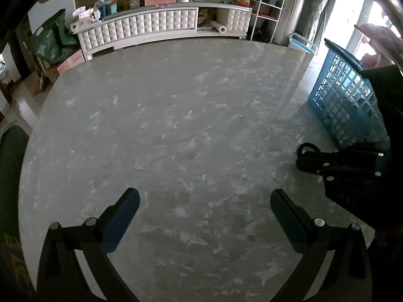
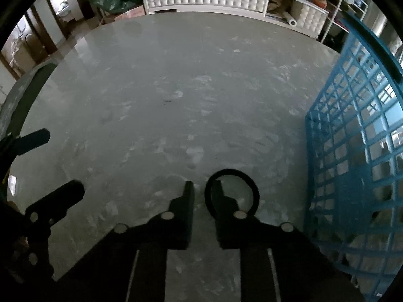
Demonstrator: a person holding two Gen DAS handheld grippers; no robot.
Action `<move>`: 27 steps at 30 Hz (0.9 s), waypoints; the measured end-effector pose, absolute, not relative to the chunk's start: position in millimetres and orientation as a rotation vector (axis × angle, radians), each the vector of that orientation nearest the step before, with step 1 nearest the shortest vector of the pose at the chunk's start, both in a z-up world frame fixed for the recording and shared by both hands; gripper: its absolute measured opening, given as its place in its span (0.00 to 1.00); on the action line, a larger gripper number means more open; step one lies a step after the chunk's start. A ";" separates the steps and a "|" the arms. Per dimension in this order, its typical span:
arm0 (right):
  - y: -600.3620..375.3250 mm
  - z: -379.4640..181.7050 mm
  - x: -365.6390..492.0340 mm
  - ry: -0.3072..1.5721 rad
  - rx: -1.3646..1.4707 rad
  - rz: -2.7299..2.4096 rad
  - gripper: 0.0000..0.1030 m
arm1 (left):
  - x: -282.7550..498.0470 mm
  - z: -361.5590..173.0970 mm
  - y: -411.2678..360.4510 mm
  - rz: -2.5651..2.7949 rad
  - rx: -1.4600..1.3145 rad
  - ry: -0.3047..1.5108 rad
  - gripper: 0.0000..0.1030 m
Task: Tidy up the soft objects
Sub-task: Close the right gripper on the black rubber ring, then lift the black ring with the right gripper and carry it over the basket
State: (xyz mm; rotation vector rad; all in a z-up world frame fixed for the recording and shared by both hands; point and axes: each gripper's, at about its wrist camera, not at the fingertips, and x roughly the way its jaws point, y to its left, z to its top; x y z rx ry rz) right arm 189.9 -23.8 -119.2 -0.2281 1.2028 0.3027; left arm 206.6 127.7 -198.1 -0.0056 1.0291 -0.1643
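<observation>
A black elastic ring lies on the marble tabletop, its left side pinched between the nearly closed fingers of the right gripper. Just right stands the blue lattice basket, near the table's edge. The left gripper hovers spread wide over bare, roomy marble.

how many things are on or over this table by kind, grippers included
basket: 1, blue
ring: 1, black ring
gripper: 2, left gripper and right gripper
total: 4
</observation>
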 end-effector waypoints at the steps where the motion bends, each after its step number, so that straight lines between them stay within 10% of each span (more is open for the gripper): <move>1: -22.4 -118.4 191.4 1.200 -0.231 0.306 0.07 | 206.3 -198.2 128.8 -0.161 -0.005 1.029 1.00; 27: -46.5 -10.6 138.7 1.020 -0.168 0.443 0.04 | 179.9 -92.2 96.0 -0.167 -0.017 0.882 1.00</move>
